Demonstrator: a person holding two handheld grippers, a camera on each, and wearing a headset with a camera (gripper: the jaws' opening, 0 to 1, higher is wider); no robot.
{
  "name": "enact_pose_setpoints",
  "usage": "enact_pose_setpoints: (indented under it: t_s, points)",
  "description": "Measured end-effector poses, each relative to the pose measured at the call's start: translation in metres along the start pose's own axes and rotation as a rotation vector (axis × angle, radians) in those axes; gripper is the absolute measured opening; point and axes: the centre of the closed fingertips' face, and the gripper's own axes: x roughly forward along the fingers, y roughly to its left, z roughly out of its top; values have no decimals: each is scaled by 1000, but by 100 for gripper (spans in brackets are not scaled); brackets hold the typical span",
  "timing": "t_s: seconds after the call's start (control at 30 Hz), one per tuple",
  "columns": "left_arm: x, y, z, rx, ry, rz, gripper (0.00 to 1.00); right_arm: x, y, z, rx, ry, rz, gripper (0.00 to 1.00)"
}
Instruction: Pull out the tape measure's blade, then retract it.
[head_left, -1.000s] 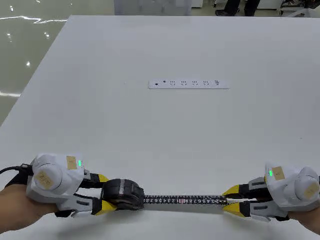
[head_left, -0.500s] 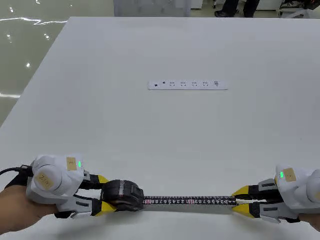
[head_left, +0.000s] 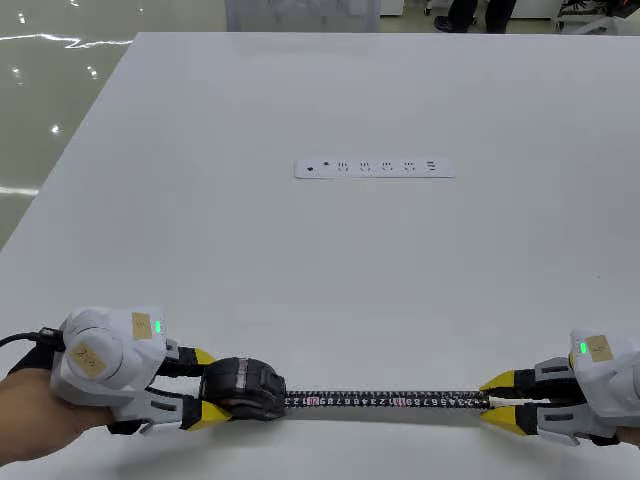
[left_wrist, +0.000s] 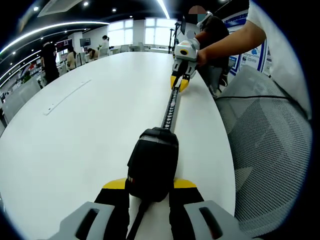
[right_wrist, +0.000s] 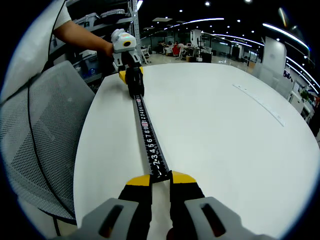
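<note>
— What sits on the white tabletop (head_left: 300, 90)?
— A power strip (head_left: 375, 168) lies mid-table. Along the near edge the blade (head_left: 385, 401) is stretched out, with the tape measure (head_left: 243, 388) at its left end.
— And the fingers?
— The left gripper (head_left: 210, 385) has its fingers (head_left: 212, 413) clamped on the tape measure's case. The right gripper (head_left: 492, 399) is pinched tight on the blade's tip.

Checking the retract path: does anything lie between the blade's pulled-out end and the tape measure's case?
Nothing visible. The blade runs over the table from the right tongs to the case in the left tongs; the power strip lies far off.
</note>
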Motion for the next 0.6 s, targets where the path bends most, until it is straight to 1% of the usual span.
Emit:
enact_pose_setpoints:
  t_s: [0.13,0.5,0.6]
  points:
    - [0,0,0,3,3,1,27,-4,1,-1,-1,-1,0,10]
    - [1,-1,1,12,14,0,27,-5,0,-12,26,-2,-10,10]
    - [1,-2,1,13,15,2,27,-5,1,-13,35,-5,-11,10]
